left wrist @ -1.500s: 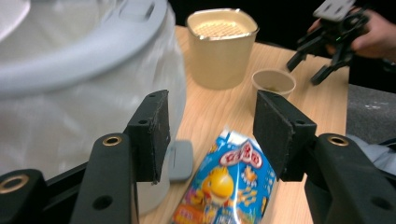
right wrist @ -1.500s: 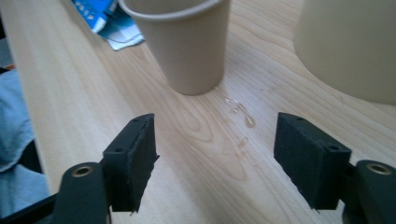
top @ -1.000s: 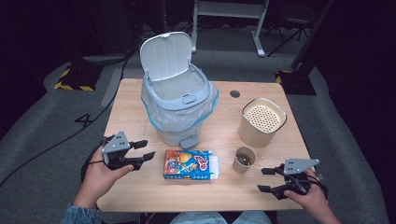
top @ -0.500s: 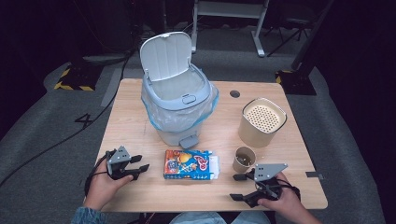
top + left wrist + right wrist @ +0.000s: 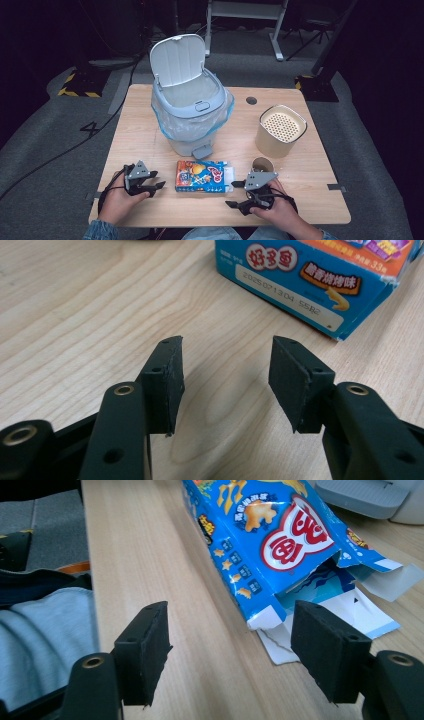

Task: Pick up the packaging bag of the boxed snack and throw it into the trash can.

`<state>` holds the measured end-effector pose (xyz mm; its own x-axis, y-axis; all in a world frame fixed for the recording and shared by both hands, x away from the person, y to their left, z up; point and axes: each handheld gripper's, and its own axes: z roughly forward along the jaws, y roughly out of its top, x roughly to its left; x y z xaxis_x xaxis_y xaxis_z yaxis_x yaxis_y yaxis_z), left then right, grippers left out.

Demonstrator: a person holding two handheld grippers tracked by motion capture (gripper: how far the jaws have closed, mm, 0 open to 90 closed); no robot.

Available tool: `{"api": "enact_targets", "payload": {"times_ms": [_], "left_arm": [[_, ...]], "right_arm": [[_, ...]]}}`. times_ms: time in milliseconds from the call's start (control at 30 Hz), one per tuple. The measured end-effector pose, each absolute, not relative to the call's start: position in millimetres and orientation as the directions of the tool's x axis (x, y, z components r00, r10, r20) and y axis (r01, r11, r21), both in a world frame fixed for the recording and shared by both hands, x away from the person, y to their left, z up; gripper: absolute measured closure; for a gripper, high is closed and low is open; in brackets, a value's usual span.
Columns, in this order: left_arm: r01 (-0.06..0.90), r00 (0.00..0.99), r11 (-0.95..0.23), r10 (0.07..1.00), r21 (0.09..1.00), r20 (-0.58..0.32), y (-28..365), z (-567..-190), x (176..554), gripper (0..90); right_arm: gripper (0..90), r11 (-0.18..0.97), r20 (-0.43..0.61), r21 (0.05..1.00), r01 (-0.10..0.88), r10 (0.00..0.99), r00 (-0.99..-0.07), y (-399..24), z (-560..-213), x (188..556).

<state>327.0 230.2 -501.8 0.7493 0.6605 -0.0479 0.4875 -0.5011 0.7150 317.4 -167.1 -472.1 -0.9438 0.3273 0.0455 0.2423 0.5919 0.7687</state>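
Observation:
A blue snack box lies flat on the wooden table, its torn flaps open at the right end. My left gripper sits low, just left of the box, and points at it. In the left gripper view its jaws stand open over bare wood, and the box's closed end lies a little ahead. My right gripper is at the box's right end, open. In the right gripper view the box's open end and white flaps lie between and just beyond the pads, untouched.
A grey pedal bin with its lid up and a blue liner stands behind the box. A beige cylinder with a perforated top stands at the right, with a small cardboard tube in front of it. The person's lap lies past the table's near edge.
The left hand has sunk toward the table beside the box. The right hand has slid left from the table's right side to the box's open end.

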Motion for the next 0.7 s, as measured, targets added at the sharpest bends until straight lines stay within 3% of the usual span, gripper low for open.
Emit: {"api": "enact_targets", "payload": {"times_ms": [400, 700], "left_arm": [[0.464, 0.76, -0.519, 0.65, 0.718, -0.021, 218.5, -503.4, 326.8, 43.1], [0.46, 0.763, -0.523, 0.647, 0.718, -0.018, 214.7, -503.4, 326.3, 42.2]], "right_arm": [[33.7, 0.652, -0.019, 0.715, 0.253, 0.38, -0.925, -146.5, -484.5, 330.3], [44.0, 0.625, 0.076, 0.715, 0.314, 0.377, -0.923, -136.9, -493.4, 341.6]]}}
